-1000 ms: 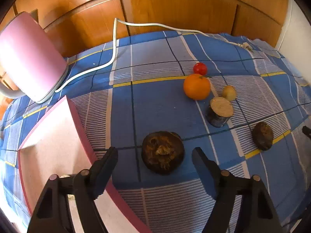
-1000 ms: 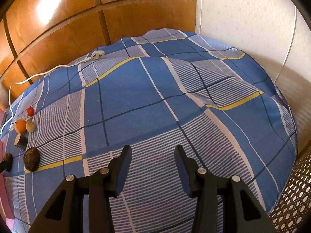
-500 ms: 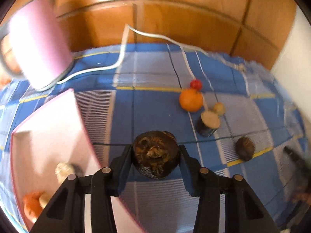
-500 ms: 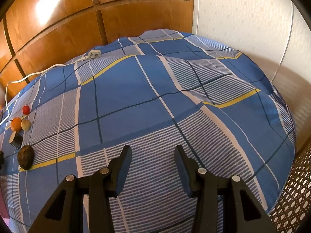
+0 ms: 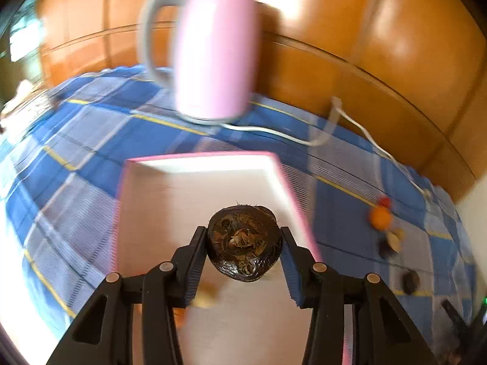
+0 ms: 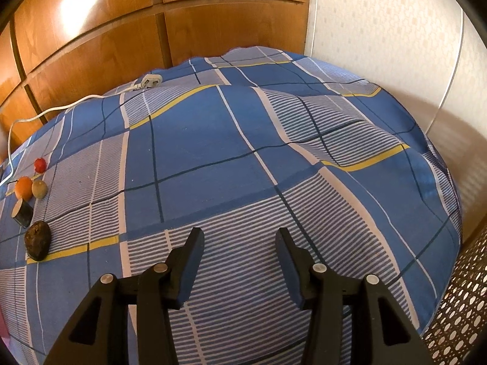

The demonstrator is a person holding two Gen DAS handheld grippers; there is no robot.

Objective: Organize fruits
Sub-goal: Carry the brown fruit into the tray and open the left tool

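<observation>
My left gripper [image 5: 243,243] is shut on a dark brown round fruit [image 5: 243,245] and holds it above the pink-rimmed white tray [image 5: 197,182]. Small fruits lie blurred in the tray under my left finger [image 5: 207,298]. To the right on the cloth lie an orange [image 5: 380,217], a red fruit [image 5: 385,202] and darker pieces [image 5: 410,281]. My right gripper [image 6: 240,261] is open and empty over the blue checked cloth. In the right wrist view, far left, lie the orange [image 6: 24,188], red fruit [image 6: 40,164], a tan fruit [image 6: 39,189], a cut dark piece [image 6: 22,212] and a brown fruit [image 6: 37,240].
A pink kettle [image 5: 213,54] stands behind the tray, its white cord [image 5: 274,132] running right to a plug [image 6: 149,82]. Wooden panels [image 6: 91,30] back the surface. A white wall [image 6: 380,30] and a perforated mat [image 6: 456,304] lie to the right.
My left gripper closed on the dark brown fruit, lifted it off the cloth and swung left over the tray. My right gripper stayed open and drifted slightly.
</observation>
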